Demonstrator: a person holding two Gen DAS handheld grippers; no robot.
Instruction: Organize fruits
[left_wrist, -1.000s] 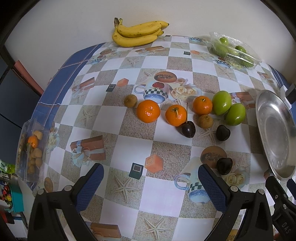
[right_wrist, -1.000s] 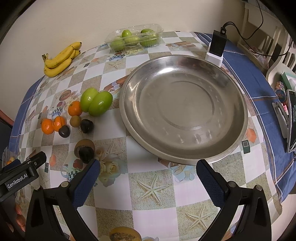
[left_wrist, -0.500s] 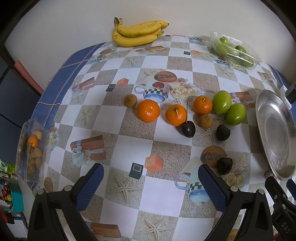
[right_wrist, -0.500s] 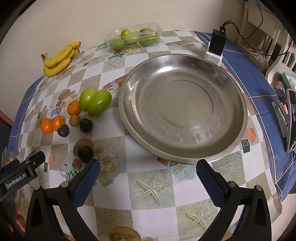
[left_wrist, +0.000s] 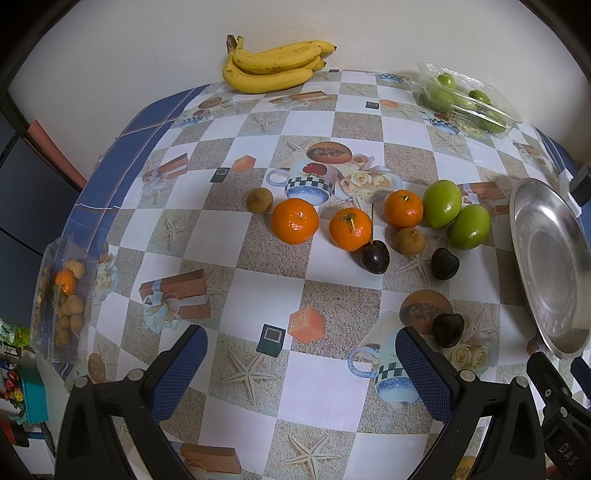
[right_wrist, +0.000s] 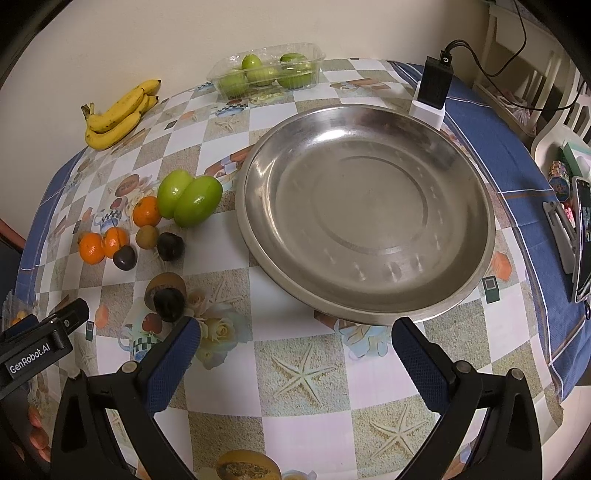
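Observation:
Loose fruit lies in a cluster on the patterned tablecloth: three oranges (left_wrist: 295, 220), two green fruits (left_wrist: 441, 203), two small brown fruits (left_wrist: 410, 240) and three dark cherries (left_wrist: 374, 257). A big steel plate (right_wrist: 476, 266) sits empty to their right. My left gripper (left_wrist: 301, 365) hovers open near the table's front, a cherry (left_wrist: 448, 329) just beyond its right finger. In the right wrist view my right gripper (right_wrist: 295, 362) is open before the plate's near rim, with the same fruit cluster (right_wrist: 197, 201) to the left.
A banana bunch (left_wrist: 273, 66) and a clear tub of green fruits (left_wrist: 465, 99) stand against the back wall. A clear box of small fruits (left_wrist: 64, 295) rests at the left edge. A black charger (right_wrist: 436, 83) and a phone on a stand (right_wrist: 581, 236) are on the right.
Barely anything differs. The right wrist view has drifted slightly, so the fruit and plate sit a touch further left. Both grippers stay open.

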